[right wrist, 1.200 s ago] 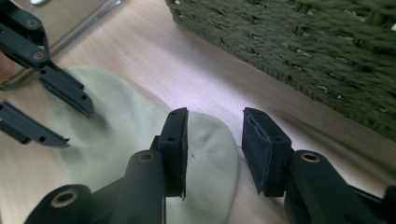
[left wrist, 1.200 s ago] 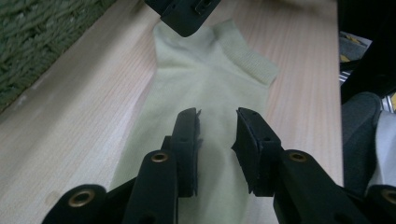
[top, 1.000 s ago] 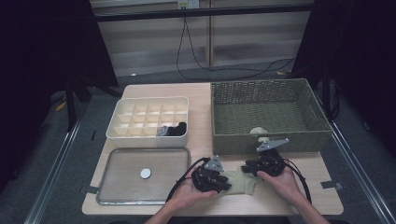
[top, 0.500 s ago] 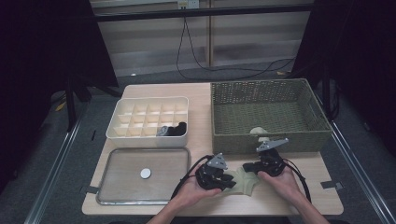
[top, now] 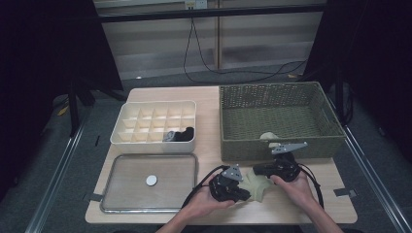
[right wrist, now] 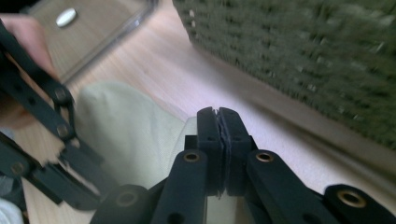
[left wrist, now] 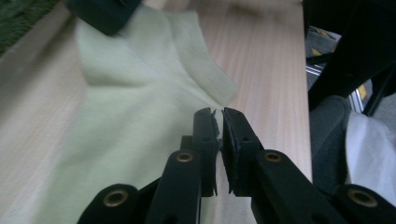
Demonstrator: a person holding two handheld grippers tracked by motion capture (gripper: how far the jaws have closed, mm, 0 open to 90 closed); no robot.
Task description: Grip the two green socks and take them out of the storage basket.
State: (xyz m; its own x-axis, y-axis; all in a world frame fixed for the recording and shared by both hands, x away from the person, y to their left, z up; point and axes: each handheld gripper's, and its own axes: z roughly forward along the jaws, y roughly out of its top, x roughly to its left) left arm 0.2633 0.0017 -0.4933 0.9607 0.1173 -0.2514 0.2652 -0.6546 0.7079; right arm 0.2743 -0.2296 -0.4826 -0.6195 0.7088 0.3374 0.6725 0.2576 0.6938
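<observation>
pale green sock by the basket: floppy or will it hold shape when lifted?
Probably floppy: the sock is soft ribbed knit, creased flat on the table. It would likely sag between the left claw and right claw. Probably light, unlikely to slip from the pads.

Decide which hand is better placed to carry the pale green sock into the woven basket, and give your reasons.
Probably right: the right tongs grip the pale green fabric sock right beside the olive woven basket. The left tongs also pinch it, farther from the basket.

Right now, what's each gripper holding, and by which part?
Both grip the pale green cloth: left gripper pinches an edge, right gripper the opposite edge.
</observation>
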